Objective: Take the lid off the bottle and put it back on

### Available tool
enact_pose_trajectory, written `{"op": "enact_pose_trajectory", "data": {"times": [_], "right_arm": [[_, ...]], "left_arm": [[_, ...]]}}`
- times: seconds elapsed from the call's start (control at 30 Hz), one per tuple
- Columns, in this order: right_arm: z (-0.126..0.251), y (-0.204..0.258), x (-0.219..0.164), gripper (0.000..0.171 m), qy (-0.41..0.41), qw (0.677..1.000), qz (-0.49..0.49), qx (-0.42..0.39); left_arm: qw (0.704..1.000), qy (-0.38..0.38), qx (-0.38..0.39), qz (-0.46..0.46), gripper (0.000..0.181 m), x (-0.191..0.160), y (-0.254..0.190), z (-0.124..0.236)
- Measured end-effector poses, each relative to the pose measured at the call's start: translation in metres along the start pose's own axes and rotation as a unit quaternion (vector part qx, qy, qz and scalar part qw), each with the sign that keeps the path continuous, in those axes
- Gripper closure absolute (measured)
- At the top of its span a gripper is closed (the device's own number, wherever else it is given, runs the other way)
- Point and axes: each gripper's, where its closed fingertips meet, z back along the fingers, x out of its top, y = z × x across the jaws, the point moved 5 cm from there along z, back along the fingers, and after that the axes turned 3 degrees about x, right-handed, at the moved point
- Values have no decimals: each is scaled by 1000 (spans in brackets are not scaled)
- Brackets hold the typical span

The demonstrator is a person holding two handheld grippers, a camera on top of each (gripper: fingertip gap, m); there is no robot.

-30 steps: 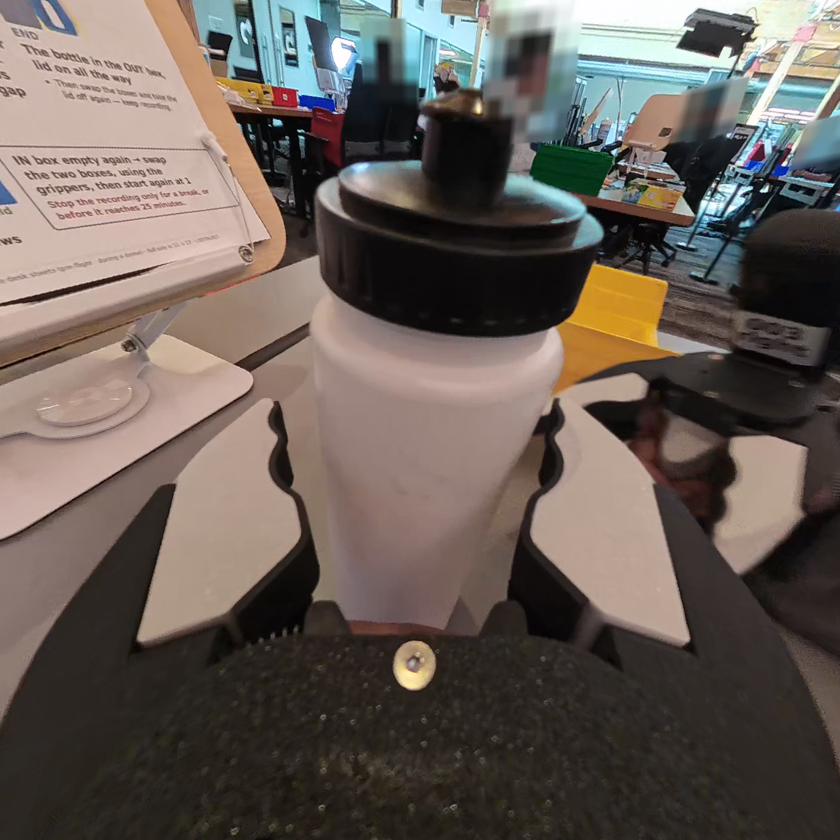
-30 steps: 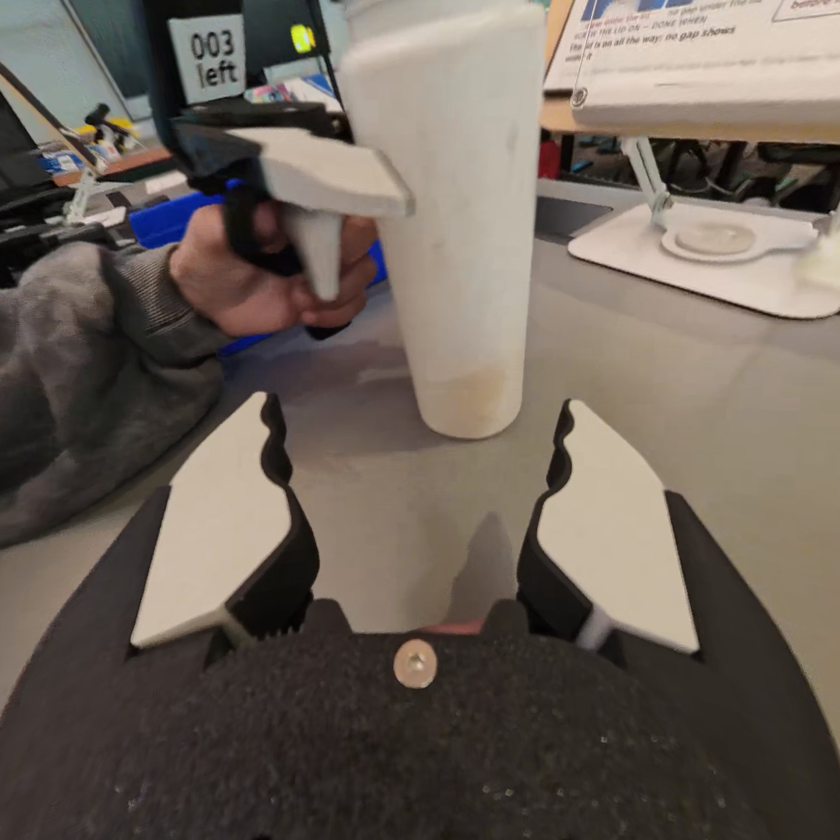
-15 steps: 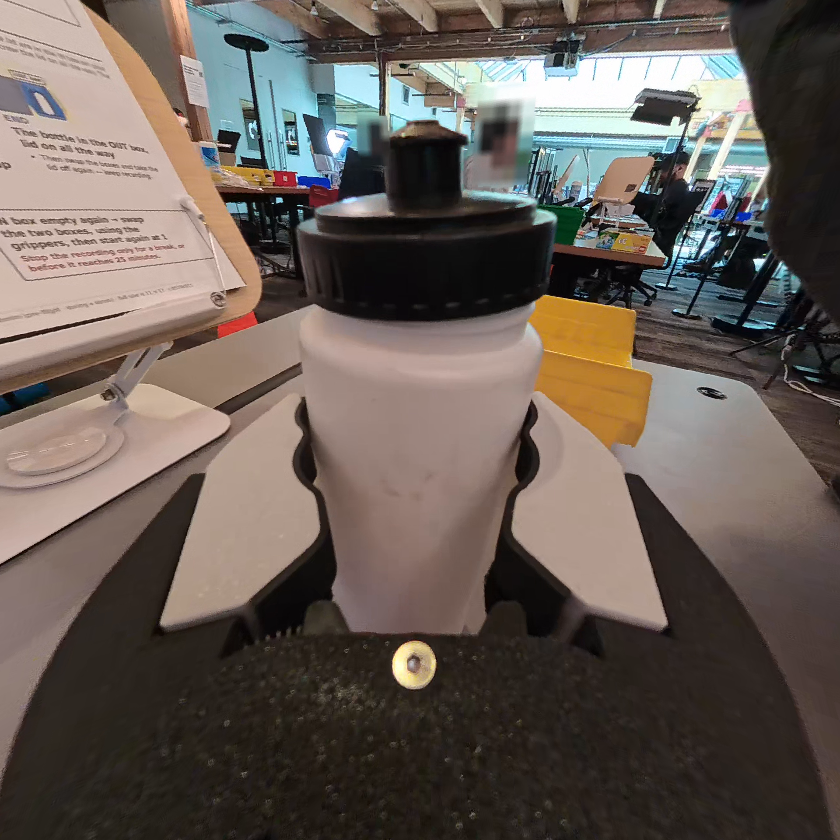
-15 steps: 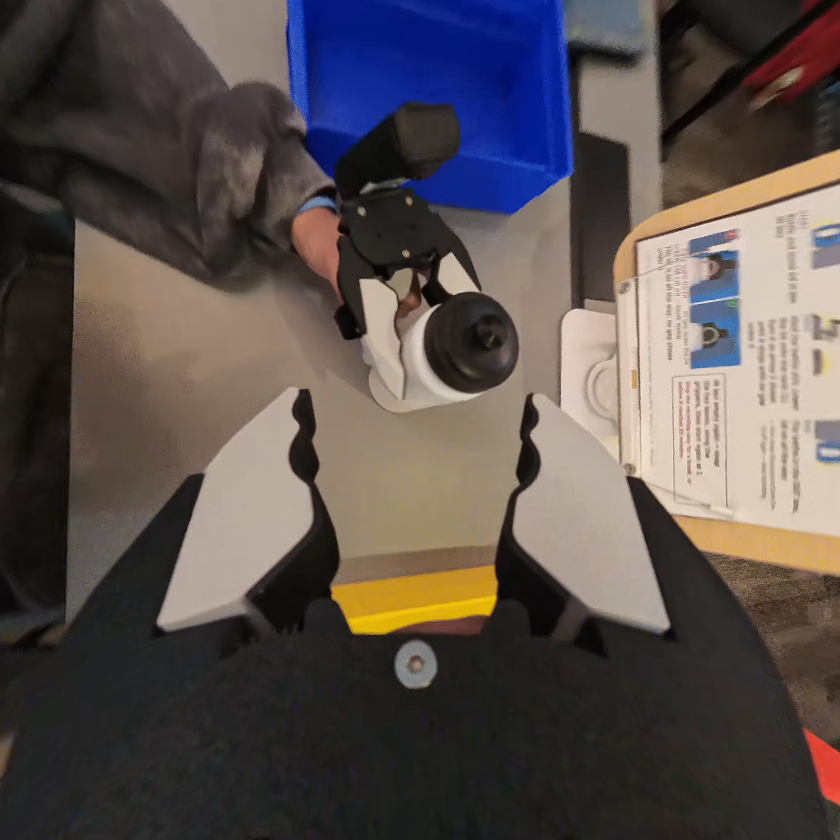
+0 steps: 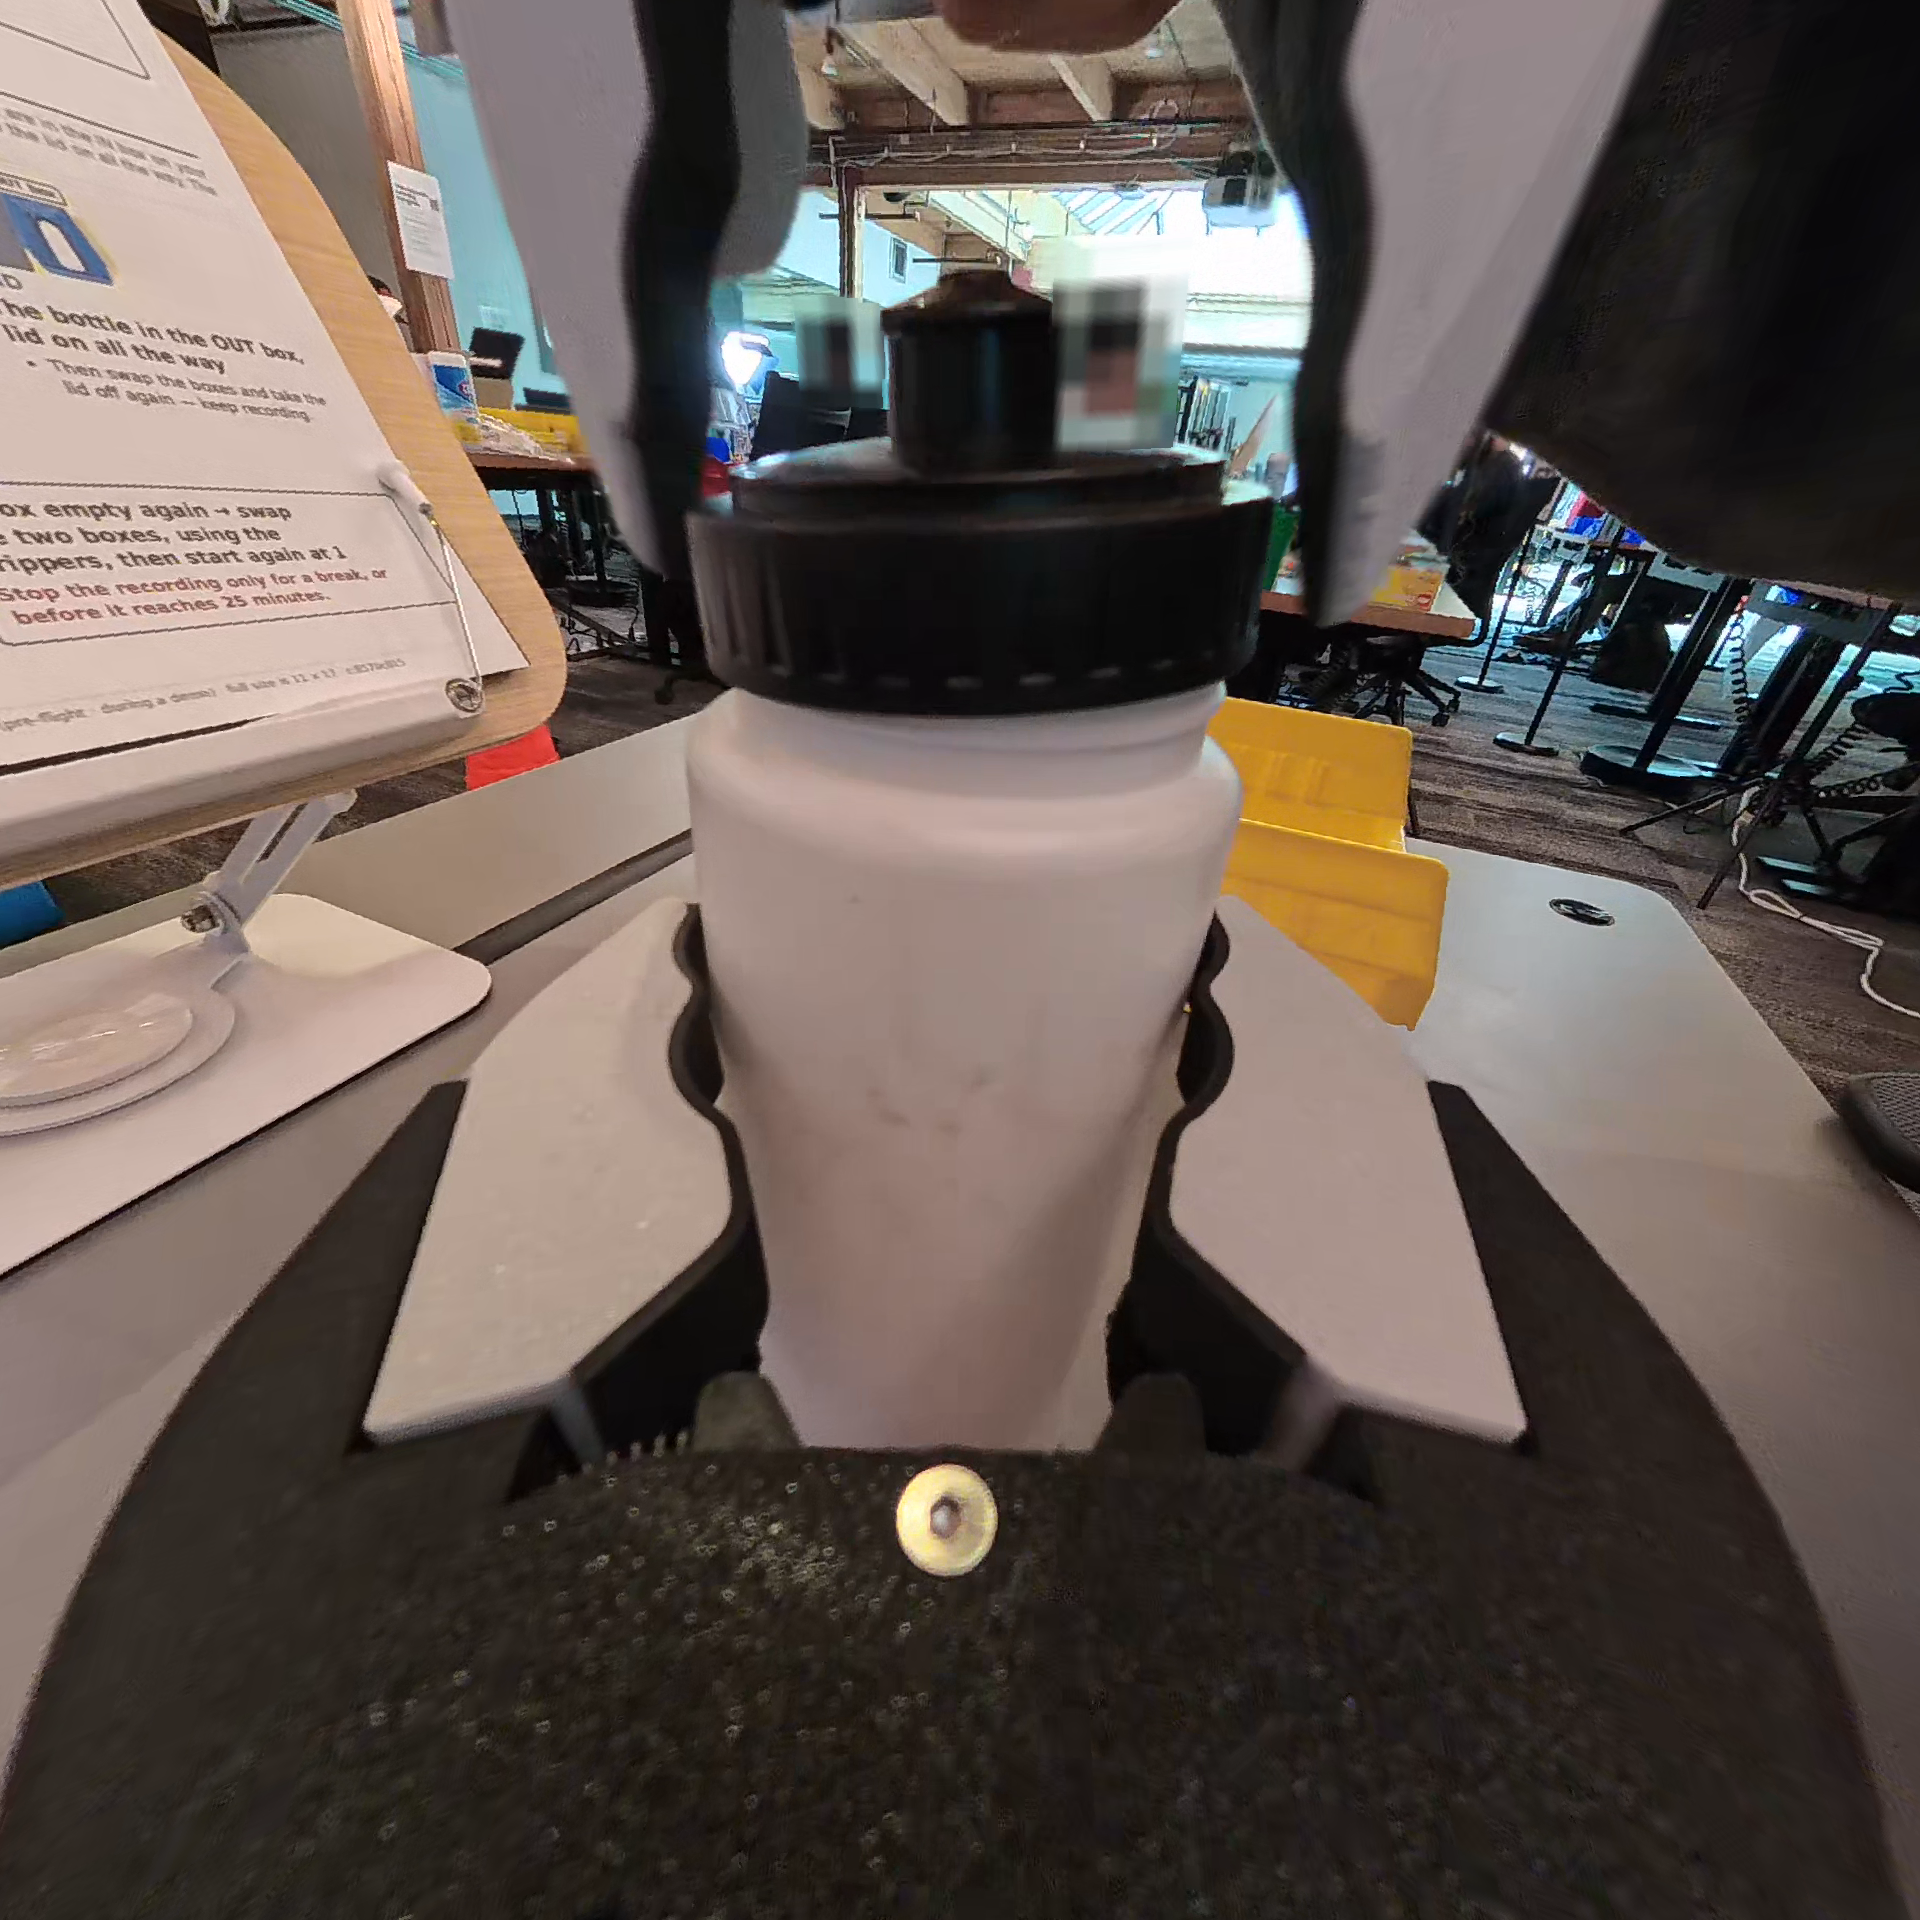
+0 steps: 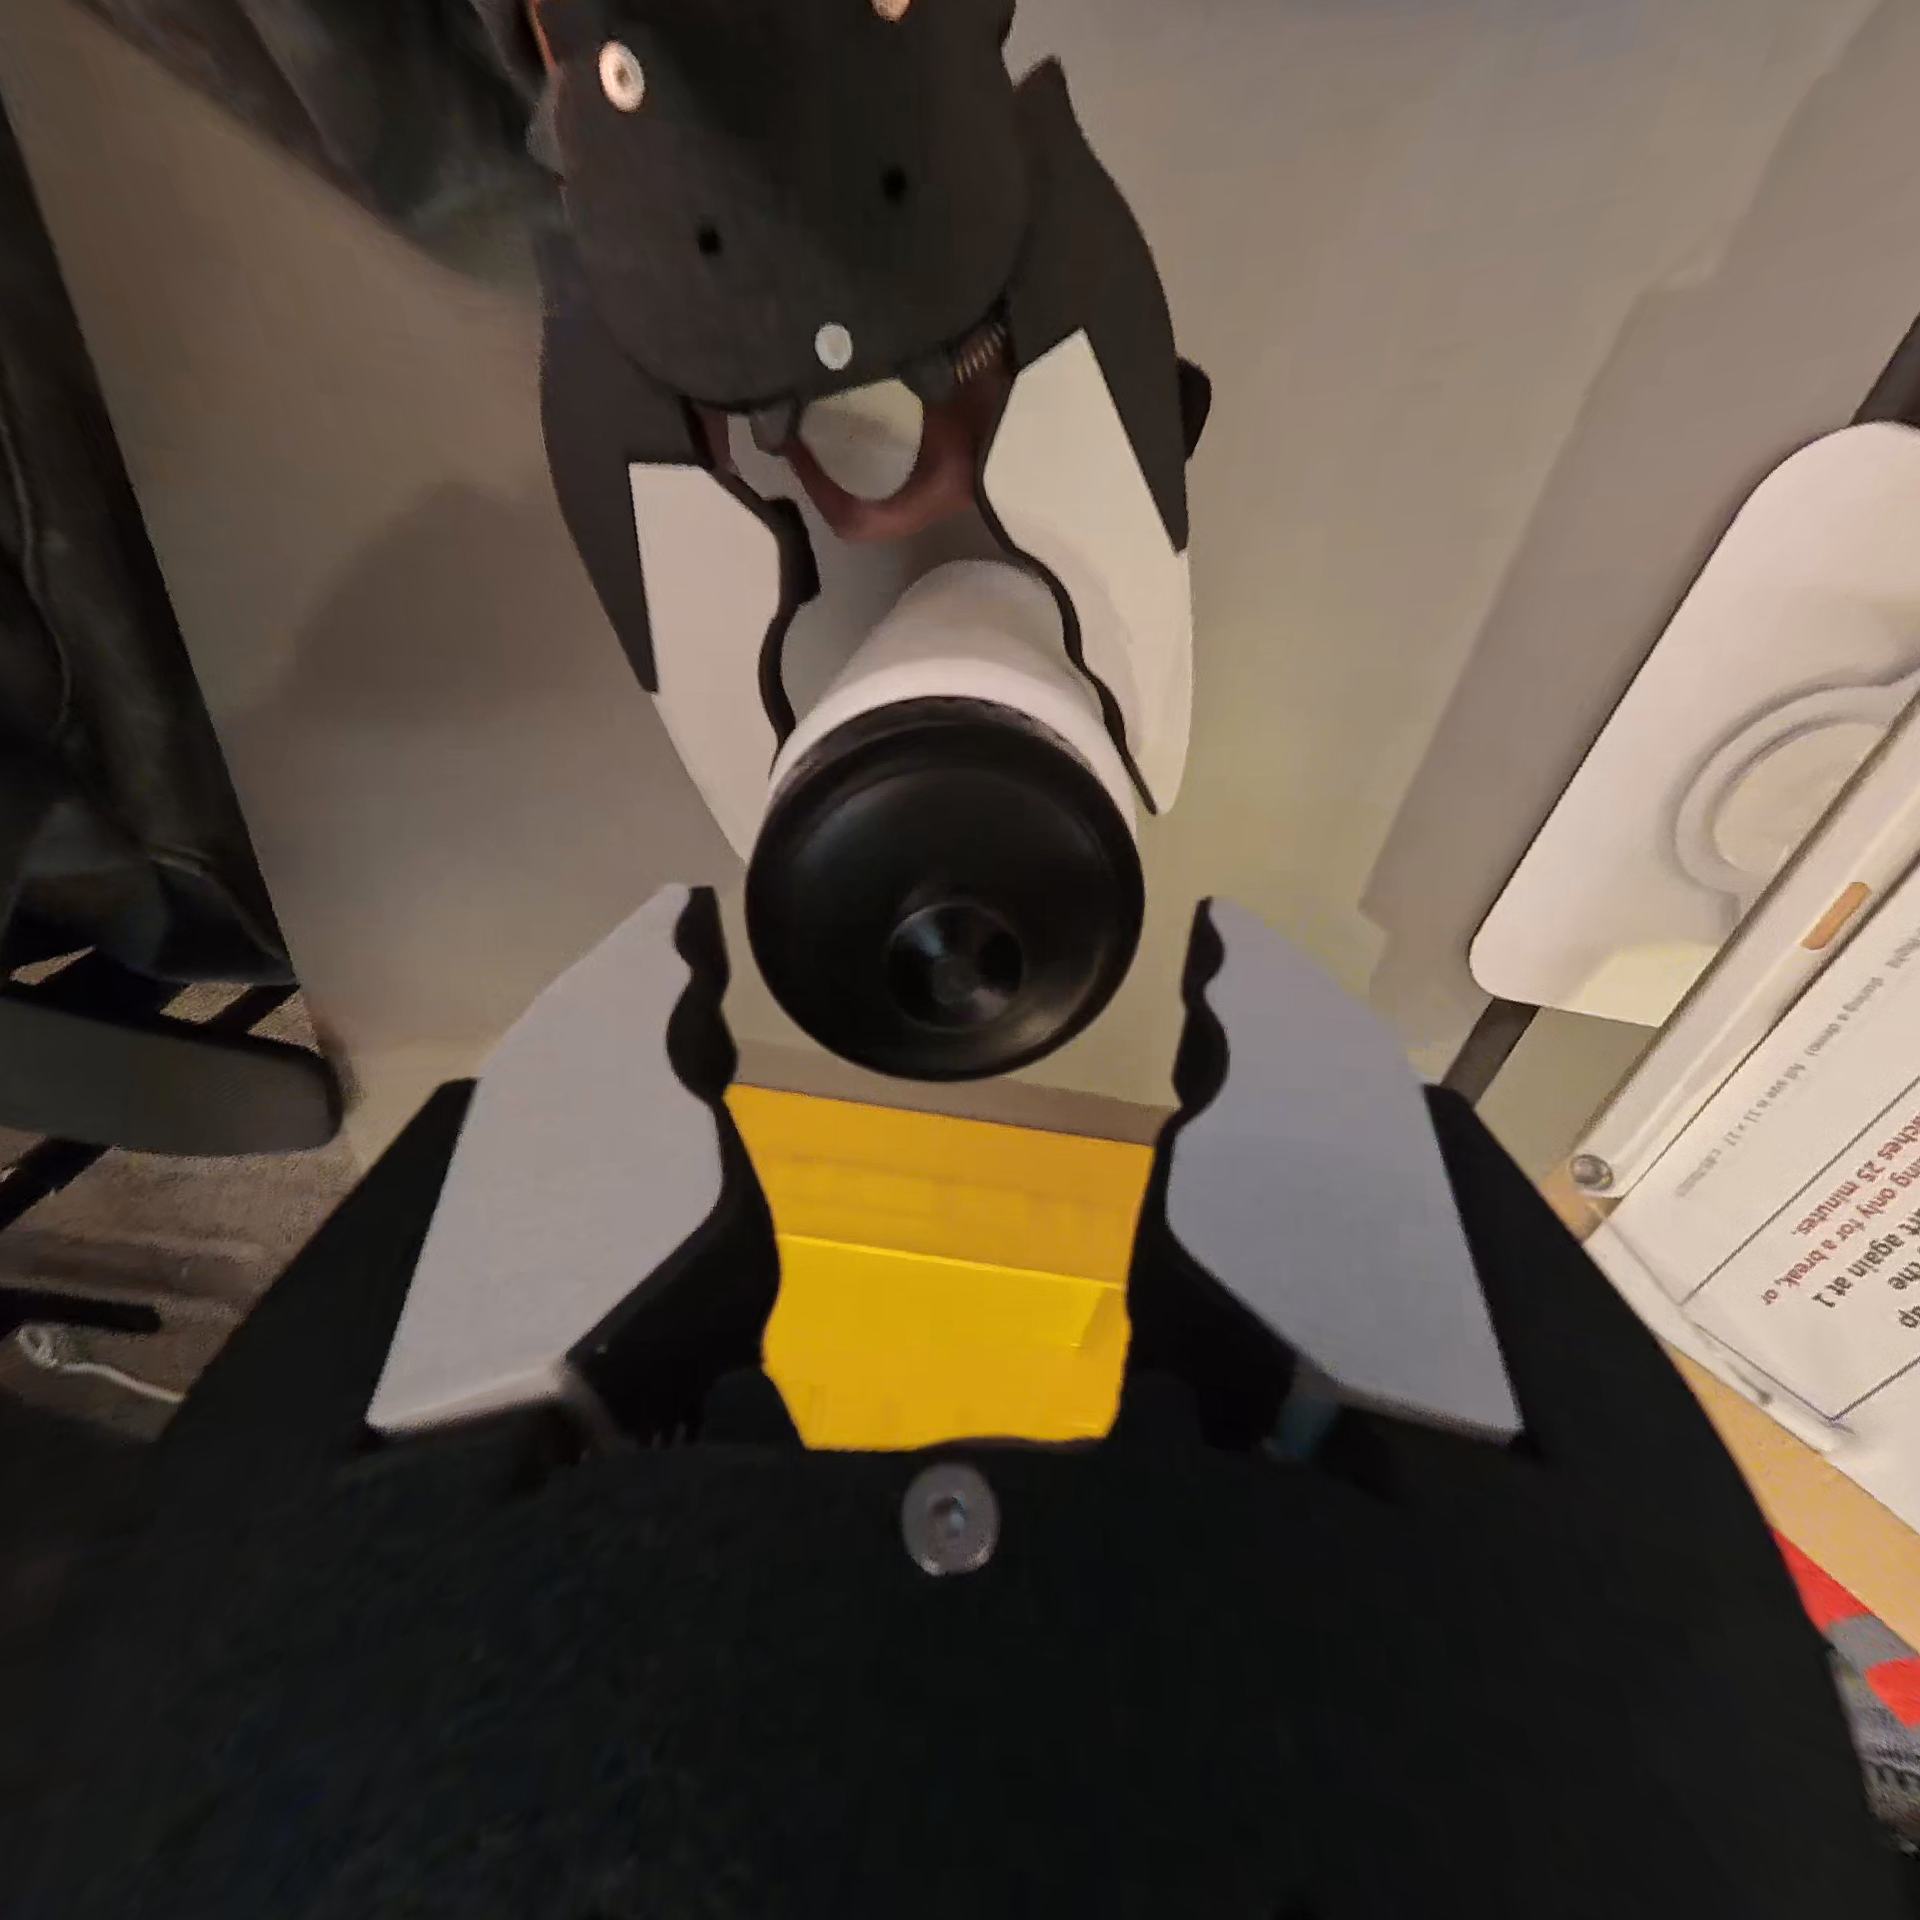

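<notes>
The left tongs (image 5: pixel 951 1049) clamp the white plastic bottle (image 5: pixel 961 997) upright on the grey counter (image 5: pixel 1621 1122). The right tongs (image 6: pixel 951 997) gape above its ribbed black screw lid (image 6: pixel 943 902); centre them on its rim, close squarely, then twist.

The table (image 5: pixel 1621 1091) is grey and smooth. A white bottle (image 5: pixel 966 1039) stands upright on it, near the middle. A white stand (image 5: pixel 301 997) with a flat base sits on the table toward the left edge, and it holds up a wooden board with a printed sheet. A yellow box (image 5: pixel 1330 862) sits at the far edge, behind the bottle. A small dark hole (image 5: pixel 1579 911) is in the tabletop near the far right corner.
</notes>
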Motion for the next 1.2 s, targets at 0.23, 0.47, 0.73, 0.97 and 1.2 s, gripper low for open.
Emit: {"op": "enact_pose_trajectory", "data": {"times": [0.23, 0.47, 0.73, 0.97, 1.2], "right_arm": [[1, 3, 0, 100, -11, 998, 59, -11], [7, 6, -3, 100, -32, 982, 168, -77], [-1, 8, -4, 100, -6, 977, 202, -67], [-1, 5, 1, 100, 27, 979, 199, -21], [-2, 9, -1, 100, 21, 988, 150, -25]], "left_arm": [[1000, 2, -7, 2, 94, 0, 0, 0], [1000, 2, -11, 0, 94, 0, 0, 1], [1000, 2, -13, 0, 94, 0, 0, 1], [1000, 0, -13, -4, 95, -1, -1, 1], [1000, 1, -10, -6, 95, -1, -3, 0]]}}
